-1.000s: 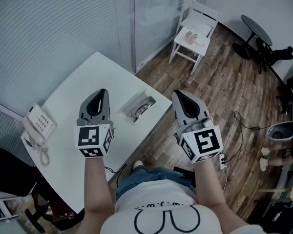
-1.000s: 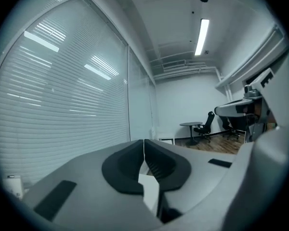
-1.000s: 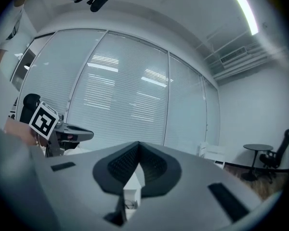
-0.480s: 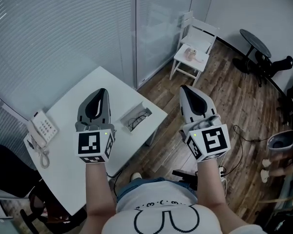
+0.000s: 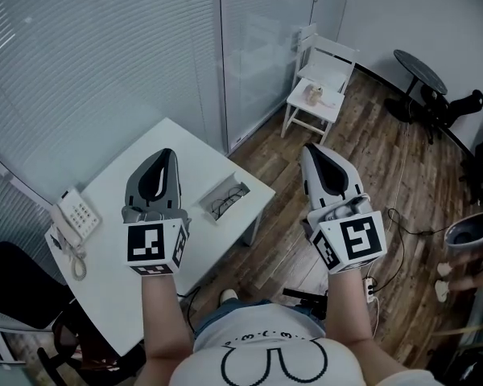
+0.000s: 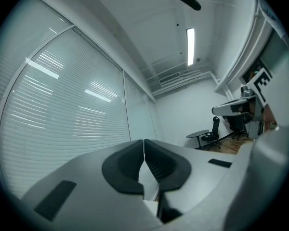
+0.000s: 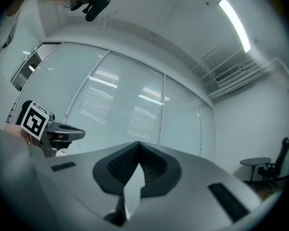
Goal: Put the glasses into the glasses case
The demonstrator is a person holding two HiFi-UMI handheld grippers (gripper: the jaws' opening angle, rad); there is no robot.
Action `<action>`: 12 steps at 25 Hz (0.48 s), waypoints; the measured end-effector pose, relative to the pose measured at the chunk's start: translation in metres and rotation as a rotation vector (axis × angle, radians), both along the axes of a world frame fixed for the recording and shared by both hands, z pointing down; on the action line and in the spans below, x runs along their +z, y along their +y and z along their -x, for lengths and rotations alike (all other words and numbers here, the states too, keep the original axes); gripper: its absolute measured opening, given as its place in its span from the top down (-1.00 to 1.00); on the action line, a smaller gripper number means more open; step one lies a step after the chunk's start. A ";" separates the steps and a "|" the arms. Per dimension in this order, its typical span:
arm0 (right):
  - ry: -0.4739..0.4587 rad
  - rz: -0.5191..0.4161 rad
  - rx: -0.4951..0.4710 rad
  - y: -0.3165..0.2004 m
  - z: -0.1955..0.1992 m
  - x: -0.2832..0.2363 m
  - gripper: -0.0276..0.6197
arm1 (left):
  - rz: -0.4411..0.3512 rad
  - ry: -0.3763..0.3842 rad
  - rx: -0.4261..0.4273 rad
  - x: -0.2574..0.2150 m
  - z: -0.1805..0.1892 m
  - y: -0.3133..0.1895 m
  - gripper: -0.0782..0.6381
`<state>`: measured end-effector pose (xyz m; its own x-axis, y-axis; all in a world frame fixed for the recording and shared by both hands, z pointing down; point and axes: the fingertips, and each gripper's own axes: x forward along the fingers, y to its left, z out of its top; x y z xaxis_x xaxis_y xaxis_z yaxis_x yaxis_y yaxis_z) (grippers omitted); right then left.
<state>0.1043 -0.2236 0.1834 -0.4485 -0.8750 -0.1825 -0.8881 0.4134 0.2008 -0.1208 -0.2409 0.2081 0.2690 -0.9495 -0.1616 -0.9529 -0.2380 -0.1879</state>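
Observation:
Dark-rimmed glasses [image 5: 228, 202] lie inside an open pale glasses case [image 5: 212, 193] near the right edge of the white table [image 5: 113, 256]. My left gripper [image 5: 167, 153] hangs high above the table, left of the case, jaws shut and empty. My right gripper [image 5: 311, 149] is held up over the wooden floor, right of the table, also shut with nothing in it. In the left gripper view the left gripper [image 6: 144, 148] points at the blinds and ceiling with its jaws meeting. The right gripper view shows the right gripper [image 7: 137, 149] likewise closed, aimed at the glass wall.
A white desk phone [image 5: 74, 215] sits at the table's left end. A white chair [image 5: 320, 96] with a small object on its seat stands by the glass wall. A round black table [image 5: 423, 61] and dark chairs are at the right; a black chair [image 5: 12, 292] is lower left.
Both grippers have risen away from the table, still shut. The table and case now look smaller and lower in the head view.

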 end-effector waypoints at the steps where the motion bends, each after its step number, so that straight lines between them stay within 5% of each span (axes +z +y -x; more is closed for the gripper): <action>1: -0.001 0.001 0.002 0.001 -0.001 0.001 0.89 | -0.001 -0.001 -0.002 -0.001 0.000 0.002 0.73; 12: -0.006 0.002 0.005 0.013 -0.007 0.001 0.89 | -0.011 -0.019 -0.008 -0.004 -0.004 0.016 0.73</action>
